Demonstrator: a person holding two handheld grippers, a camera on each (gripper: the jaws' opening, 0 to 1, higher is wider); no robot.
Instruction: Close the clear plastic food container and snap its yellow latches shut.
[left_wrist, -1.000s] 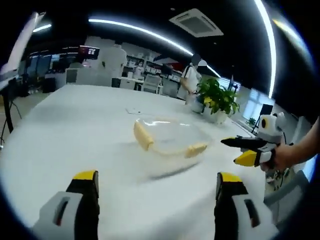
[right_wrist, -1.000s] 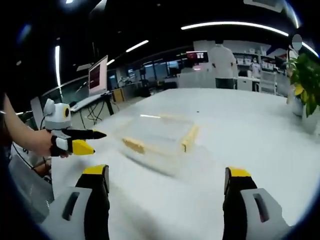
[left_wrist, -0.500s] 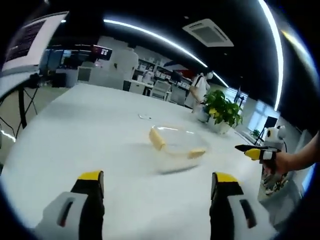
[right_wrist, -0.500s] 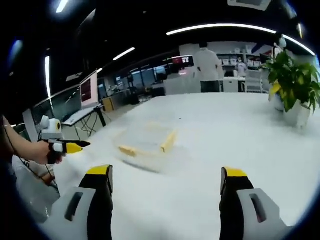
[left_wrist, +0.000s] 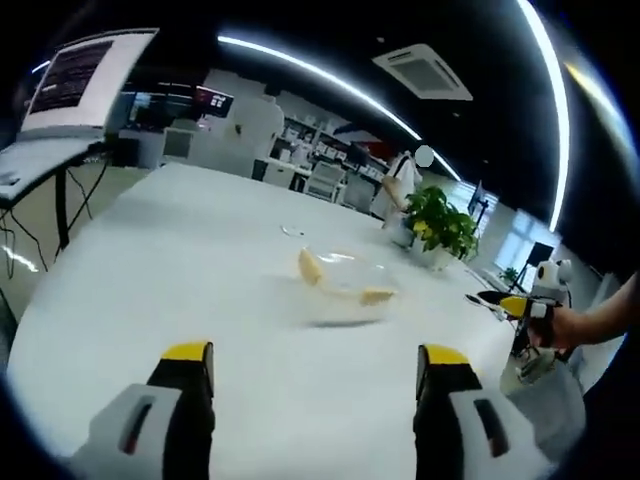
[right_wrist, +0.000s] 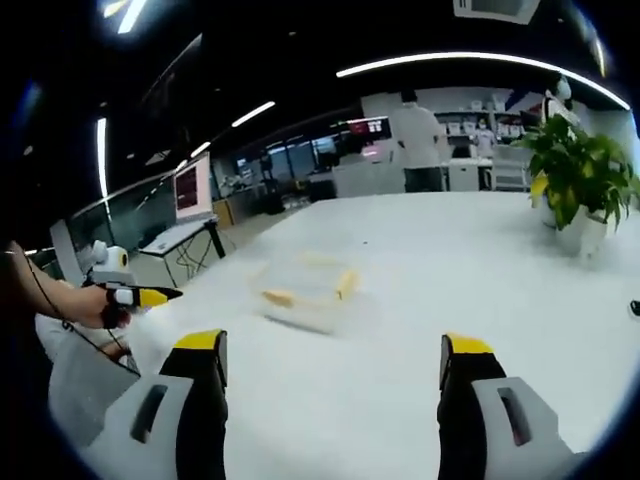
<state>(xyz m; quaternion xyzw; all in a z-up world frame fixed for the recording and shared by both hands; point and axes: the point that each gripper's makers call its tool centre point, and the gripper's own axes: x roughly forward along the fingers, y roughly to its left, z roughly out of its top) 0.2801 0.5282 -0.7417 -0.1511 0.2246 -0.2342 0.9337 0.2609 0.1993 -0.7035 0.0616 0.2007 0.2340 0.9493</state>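
While both tongs are held well back from the container (left_wrist: 340, 290), nothing is being touched. The left tongs (left_wrist: 312, 400) are spread wide with nothing between them, and the right tongs (right_wrist: 332, 395) are likewise spread and empty. The container is seen out on the white tabletop (left_wrist: 180, 270), well apart from both, with two yellow latches (left_wrist: 310, 266) showing on its clear body; in the right gripper view the container (right_wrist: 308, 290) is seen ahead and a little to the left. Whether the lid is seated or any latch is snapped cannot be told, since the clear plastic is blurred and small. A potted plant (left_wrist: 440, 222) is seen beyond it, near the far edge, and a person (right_wrist: 420, 140) stands in the background.

Several risks can be judged from here. A light container on a smooth tabletop is likely to slide if a latch is pushed from one side without being braced from the other. Clear walls are hard to judge, so an approach could be mis-aimed and the lid knocked askew. A latch pressed over an unseated lid could be left half-caught.
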